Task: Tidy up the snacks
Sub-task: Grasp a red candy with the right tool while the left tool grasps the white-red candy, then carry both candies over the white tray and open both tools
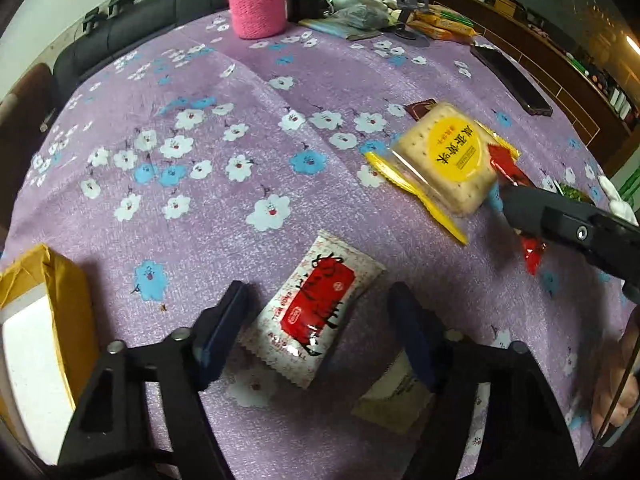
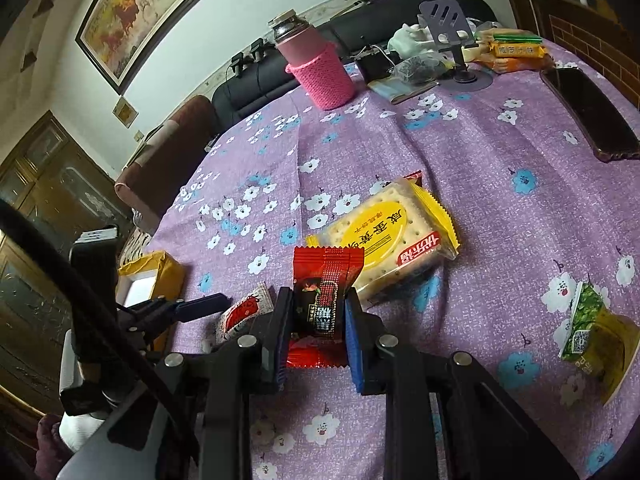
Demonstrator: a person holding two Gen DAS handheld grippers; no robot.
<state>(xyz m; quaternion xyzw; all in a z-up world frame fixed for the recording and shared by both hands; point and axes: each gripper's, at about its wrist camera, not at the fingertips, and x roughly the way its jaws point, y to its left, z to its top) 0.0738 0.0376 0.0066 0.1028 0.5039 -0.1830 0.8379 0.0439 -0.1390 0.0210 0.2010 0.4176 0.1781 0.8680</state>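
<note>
1. Right gripper has its jaws clamped on a small red and black foil candy packet, held upright just above the bench, which is covered w/ a purple cloth printed w/ white and blue flowers.
2. Left gripper sits w/ jaws wide apart, either side of a white snack sachet w/ a red label lying flat on the cloth. Not touching it afaict.
3. Clear-wrapped square cracker pack w/ yellow edges and a round yellow label lies mid-bench, just behind the red packet.
4. Green and yellow snack pouch lies off to the right, well apart from the rest.
5. Yellow-brown cardboard box w/ a white inside sits near the left gripper, at the bench edge.
6. Far side: pink flask in a pink knitted sleeve, grey phone stand, dark phone lying flat.
</note>
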